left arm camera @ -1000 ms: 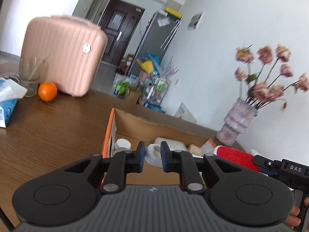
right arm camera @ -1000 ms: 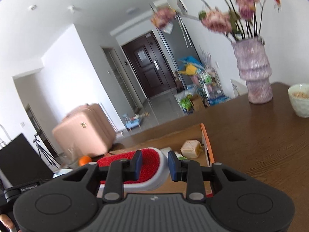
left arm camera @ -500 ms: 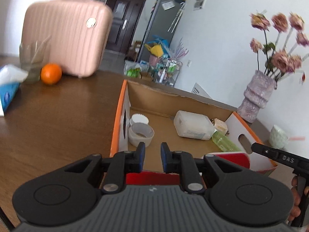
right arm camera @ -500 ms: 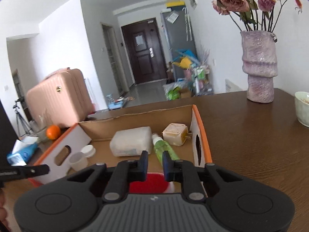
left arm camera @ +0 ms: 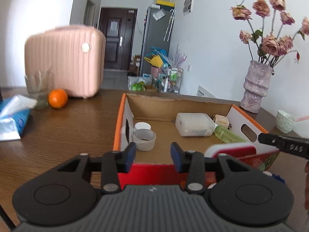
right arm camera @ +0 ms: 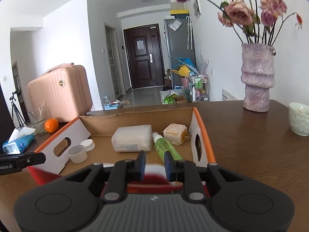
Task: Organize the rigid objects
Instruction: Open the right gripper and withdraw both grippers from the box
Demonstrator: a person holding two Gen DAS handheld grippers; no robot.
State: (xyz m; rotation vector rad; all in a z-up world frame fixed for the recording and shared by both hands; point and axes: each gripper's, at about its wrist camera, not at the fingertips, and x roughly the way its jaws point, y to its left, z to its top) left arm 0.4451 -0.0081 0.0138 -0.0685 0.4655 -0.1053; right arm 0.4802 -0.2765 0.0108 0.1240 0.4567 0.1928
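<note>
Left gripper (left arm camera: 152,155): jaws just opened, nothing between them.
Right gripper (right arm camera: 154,165): jaws reopened slightly.
Brush (left arm camera: 231,149): lower, at the box (left arm camera: 249,123) rim.

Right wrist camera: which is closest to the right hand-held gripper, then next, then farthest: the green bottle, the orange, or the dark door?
1. Green bottle: lying in the cardboard box, just ahead of the right hand-held gripper.
2. Orange: on the table to the left, beyond the box.
3. Dark door: far down the hallway.
</note>
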